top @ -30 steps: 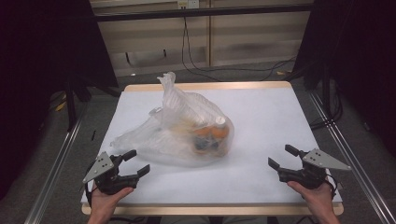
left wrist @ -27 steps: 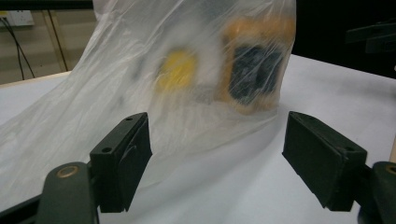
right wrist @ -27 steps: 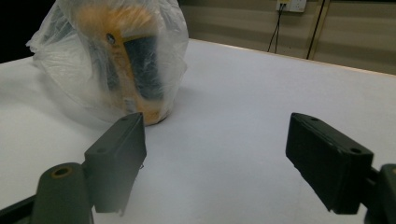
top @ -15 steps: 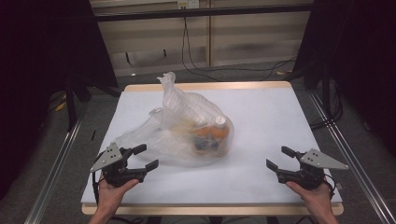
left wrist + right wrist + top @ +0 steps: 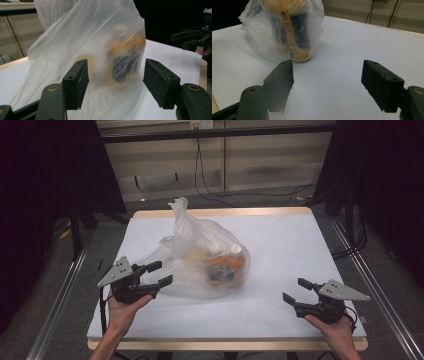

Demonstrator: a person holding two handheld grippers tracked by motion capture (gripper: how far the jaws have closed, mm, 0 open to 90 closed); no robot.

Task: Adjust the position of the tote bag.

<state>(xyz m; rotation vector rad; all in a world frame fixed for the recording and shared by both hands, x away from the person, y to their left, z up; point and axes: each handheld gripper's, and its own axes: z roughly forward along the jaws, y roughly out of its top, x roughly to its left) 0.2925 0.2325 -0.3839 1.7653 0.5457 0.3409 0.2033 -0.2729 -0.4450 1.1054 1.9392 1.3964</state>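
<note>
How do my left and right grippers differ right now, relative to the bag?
The left gripper sits at the plastic bag's lower edge, its jaws on either side of the film; the right gripper is well clear of the bag, over bare table. The left gripper points right toward the bag, the right gripper points left toward it. Both are open and hold nothing.

Plastic bag [image 5: 200,257] sits on the table [image 5: 280,240], left of centre, its twisted neck rising toward the far edge. Inside it, on the right side, a bottle [image 5: 227,265] lies. Left gripper [image 5: 157,274] at the bag's near-left edge, jaws apart, one on either side of the bag's skirt. Right gripper [image 5: 297,291] near the front-right corner, well apart from the bag, jaws spread over bare table. Cables [image 5: 210,175] on the floor behind the table.
</note>
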